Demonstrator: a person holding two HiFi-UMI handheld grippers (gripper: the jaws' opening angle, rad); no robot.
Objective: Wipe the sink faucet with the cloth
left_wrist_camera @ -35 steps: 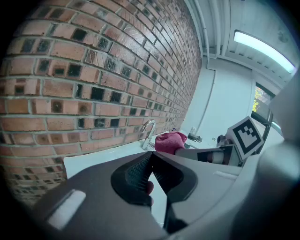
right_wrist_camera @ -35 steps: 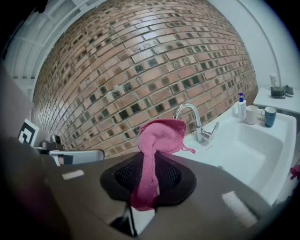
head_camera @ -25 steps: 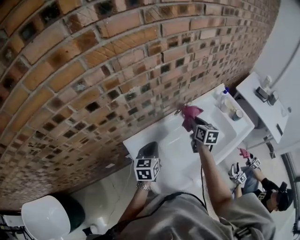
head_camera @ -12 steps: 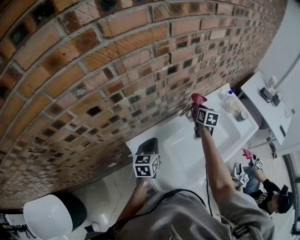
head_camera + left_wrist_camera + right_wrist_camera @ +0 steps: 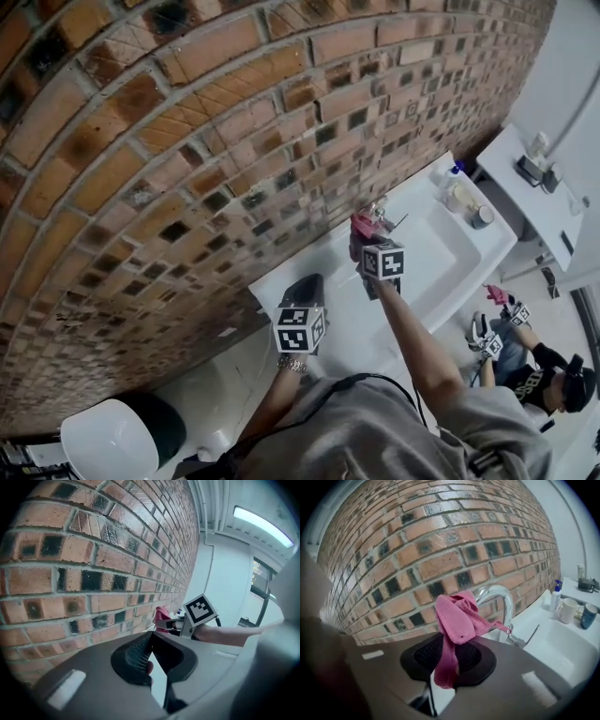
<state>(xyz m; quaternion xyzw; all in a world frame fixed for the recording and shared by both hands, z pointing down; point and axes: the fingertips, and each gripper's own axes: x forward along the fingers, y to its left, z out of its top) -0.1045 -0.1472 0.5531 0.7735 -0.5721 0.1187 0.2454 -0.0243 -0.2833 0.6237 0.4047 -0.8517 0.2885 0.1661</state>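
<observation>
A pink cloth (image 5: 457, 620) hangs bunched from my right gripper (image 5: 449, 656), whose jaws are shut on it. The chrome faucet (image 5: 500, 597) arches just behind and to the right of the cloth, against the brick wall. In the head view the cloth (image 5: 362, 226) sits beside the faucet (image 5: 381, 212) at the back of the white sink (image 5: 441, 258), with the right gripper (image 5: 364, 242) below it. My left gripper (image 5: 302, 289) hovers over the sink's left end, shut and holding nothing. The left gripper view shows its jaws (image 5: 150, 641) closed, with the cloth (image 5: 162, 615) far ahead.
A spray bottle (image 5: 556, 595) and two mugs (image 5: 568, 610) stand at the sink's right end. A white side table (image 5: 530, 187) lies beyond. Another person with grippers (image 5: 497, 328) crouches at lower right. A white round bin (image 5: 108, 436) sits at lower left.
My right gripper has carried the cloth from the top of the faucet down to its left side. The left gripper has stayed put.
</observation>
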